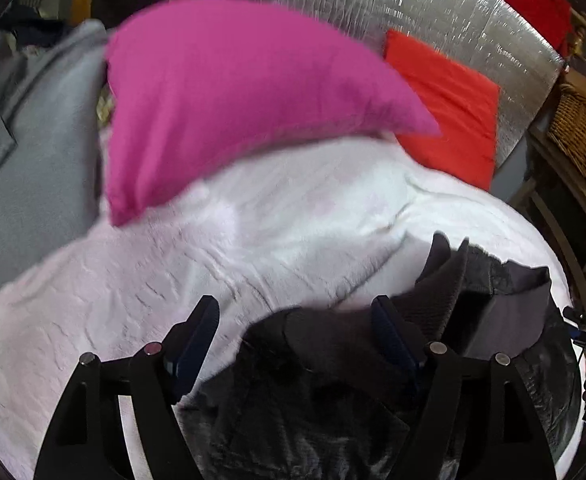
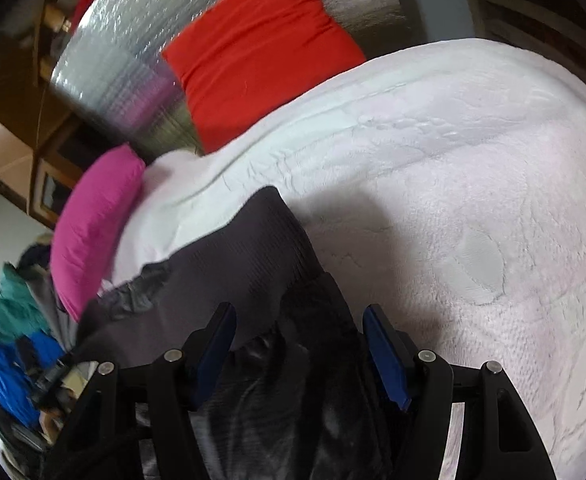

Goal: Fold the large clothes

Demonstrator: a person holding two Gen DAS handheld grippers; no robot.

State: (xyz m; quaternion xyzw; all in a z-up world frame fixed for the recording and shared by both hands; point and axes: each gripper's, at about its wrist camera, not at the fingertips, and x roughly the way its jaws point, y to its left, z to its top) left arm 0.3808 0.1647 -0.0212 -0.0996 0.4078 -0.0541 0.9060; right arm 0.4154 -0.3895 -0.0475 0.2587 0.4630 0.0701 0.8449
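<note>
The dark garment (image 2: 253, 264) lies bunched on the near part of the white bed (image 2: 473, 208), its long axis running from the near edge out toward the pink pillow (image 2: 93, 224), with one ribbed end pointing far. The left hand-held gripper (image 1: 297, 332) has its jaws apart over cloth it isn't pinching, and the right hand-held gripper (image 2: 299, 340) stands apart around a fold without clamping it. My worry is that either one closes on several layers at once, dragging the heap instead of a single edge.

A home bedroom: a bed (image 2: 473, 200) under a white textured cover, pink pillow (image 1: 221, 100) and red pillow (image 2: 261, 52) toward the frame's top, wicker basket (image 1: 581, 136) at right.
</note>
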